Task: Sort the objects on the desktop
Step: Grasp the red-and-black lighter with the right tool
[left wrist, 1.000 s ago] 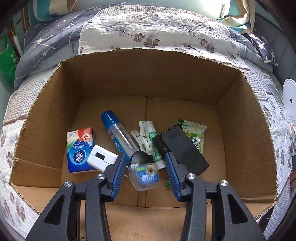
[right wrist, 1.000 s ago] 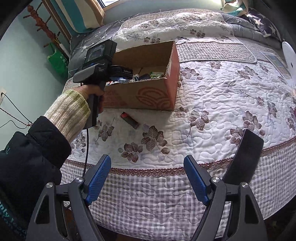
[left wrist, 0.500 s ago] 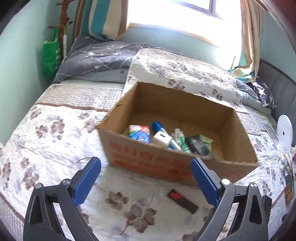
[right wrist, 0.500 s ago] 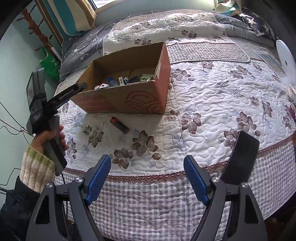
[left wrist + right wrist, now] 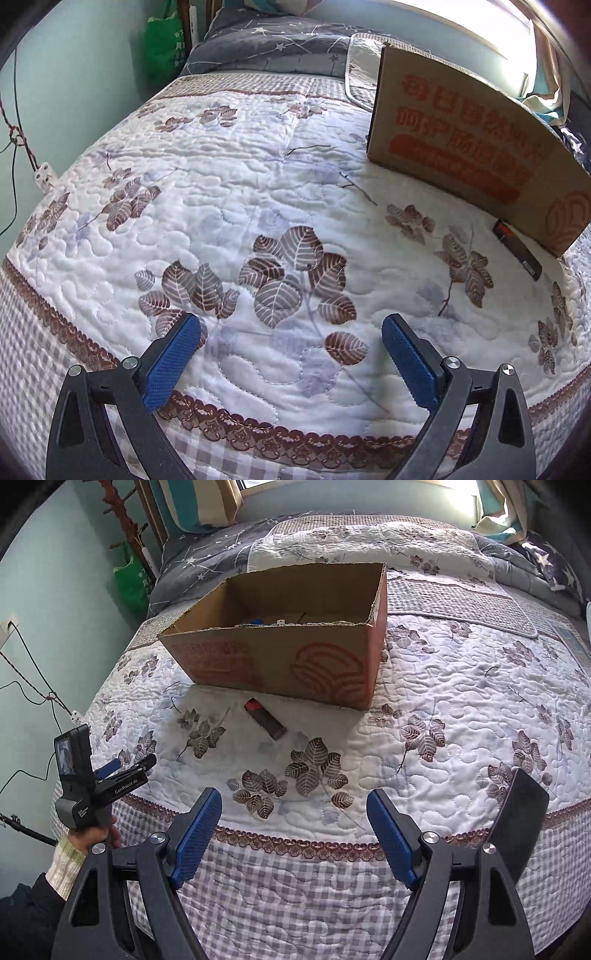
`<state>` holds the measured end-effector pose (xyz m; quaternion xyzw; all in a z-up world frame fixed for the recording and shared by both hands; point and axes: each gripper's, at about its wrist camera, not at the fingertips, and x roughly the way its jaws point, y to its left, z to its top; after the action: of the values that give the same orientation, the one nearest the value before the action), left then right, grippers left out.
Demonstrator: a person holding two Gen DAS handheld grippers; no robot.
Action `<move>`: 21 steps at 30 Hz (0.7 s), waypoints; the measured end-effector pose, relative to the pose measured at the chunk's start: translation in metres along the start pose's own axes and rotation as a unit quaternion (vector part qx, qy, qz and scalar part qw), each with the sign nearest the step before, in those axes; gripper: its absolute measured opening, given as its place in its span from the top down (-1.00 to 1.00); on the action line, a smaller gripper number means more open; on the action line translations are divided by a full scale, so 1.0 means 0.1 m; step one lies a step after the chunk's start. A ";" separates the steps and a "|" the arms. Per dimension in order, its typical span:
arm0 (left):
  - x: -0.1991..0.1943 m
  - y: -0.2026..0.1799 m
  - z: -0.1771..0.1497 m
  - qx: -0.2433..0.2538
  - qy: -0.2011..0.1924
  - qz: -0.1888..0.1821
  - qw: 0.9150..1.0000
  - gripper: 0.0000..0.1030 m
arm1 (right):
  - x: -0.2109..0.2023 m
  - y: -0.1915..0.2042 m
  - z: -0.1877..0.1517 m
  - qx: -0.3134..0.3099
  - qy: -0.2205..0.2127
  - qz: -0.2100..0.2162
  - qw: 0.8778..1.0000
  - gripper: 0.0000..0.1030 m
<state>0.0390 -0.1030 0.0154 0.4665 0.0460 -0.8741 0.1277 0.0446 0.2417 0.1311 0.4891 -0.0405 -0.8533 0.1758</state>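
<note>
Cardboard box (image 5: 295, 653) is already holding several items; a red-and-black lighter (image 5: 265, 719) is lying at its six o'clock, yours to collect. Both left tongs (image 5: 291, 354) and right tongs (image 5: 294, 829) are gaping, carrying nothing.

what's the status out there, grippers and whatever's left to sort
Left gripper open, empty. Right gripper open, empty. Red-and-black lighter loose on quilt, beside cardboard box. Nothing blocking it.

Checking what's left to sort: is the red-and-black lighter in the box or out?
Out: the lighter lies on the quilt before the cardboard box.
</note>
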 end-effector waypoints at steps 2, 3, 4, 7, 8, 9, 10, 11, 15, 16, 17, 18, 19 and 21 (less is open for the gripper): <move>0.00 0.01 -0.05 -0.003 -0.012 -0.005 1.000 0.55 | 0.10 0.04 -0.02 -0.019 -0.005 -0.009 1.000 -0.58; 0.00 -0.01 -0.04 0.001 -0.012 0.000 1.000 -0.66 | 0.15 0.06 -0.03 -0.030 -0.006 -0.009 1.000 -0.58; 0.01 -0.03 -0.04 0.005 -0.010 0.005 1.000 -1.00 | 0.20 0.08 -0.03 -0.038 -0.005 -0.012 0.999 -0.58; 0.01 -0.01 -0.05 -0.001 -0.010 -0.003 1.000 -1.00 | 0.38 0.14 0.00 -0.054 -0.008 -0.010 0.998 -0.58; 0.01 0.00 -0.05 -0.002 -0.011 -0.005 1.000 -1.00 | 0.45 0.16 0.02 -0.059 -0.010 -0.011 0.998 -0.58; 0.00 -0.01 -0.05 -0.002 -0.012 -0.005 1.000 -1.00 | 0.53 0.18 0.04 -0.064 -0.010 -0.010 0.998 -0.58; 0.01 -0.01 -0.05 -0.001 -0.012 -0.003 1.000 -1.00 | 0.61 0.21 0.06 -0.071 -0.009 -0.011 0.997 -0.58; 0.01 -0.01 -0.05 0.000 -0.012 -0.002 1.000 -1.00 | 0.70 0.24 0.08 -0.078 -0.005 -0.011 0.997 -0.58; 0.02 -0.01 -0.05 -0.001 -0.013 -0.003 1.000 -1.00 | 1.10 0.37 0.18 -0.116 0.018 -0.028 0.993 -0.58; 0.02 -0.01 -0.05 -0.001 -0.013 -0.003 1.000 -1.00 | 1.20 0.42 0.22 -0.128 0.022 -0.031 0.991 -0.58; 0.02 -0.01 -0.05 -0.001 -0.013 -0.004 1.000 -1.00 | 1.29 0.47 0.27 -0.139 0.024 -0.032 0.989 -0.58; 0.02 -0.01 -0.05 -0.002 -0.013 -0.004 1.000 -1.00 | 1.37 0.52 0.31 -0.150 0.023 -0.035 0.988 -0.58; 0.02 -0.01 -0.04 -0.002 -0.013 -0.004 1.000 -1.00 | 1.44 0.57 0.36 -0.160 0.019 -0.042 0.986 -0.58; 0.03 -0.01 -0.04 -0.001 -0.013 -0.003 1.000 -1.00 | 1.56 0.67 0.46 -0.173 0.013 -0.056 0.983 -0.58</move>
<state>0.0409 -0.1015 0.0108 0.4549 0.0472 -0.8803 0.1260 -0.0487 0.1214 0.0426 0.4637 0.1374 -0.8496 0.2107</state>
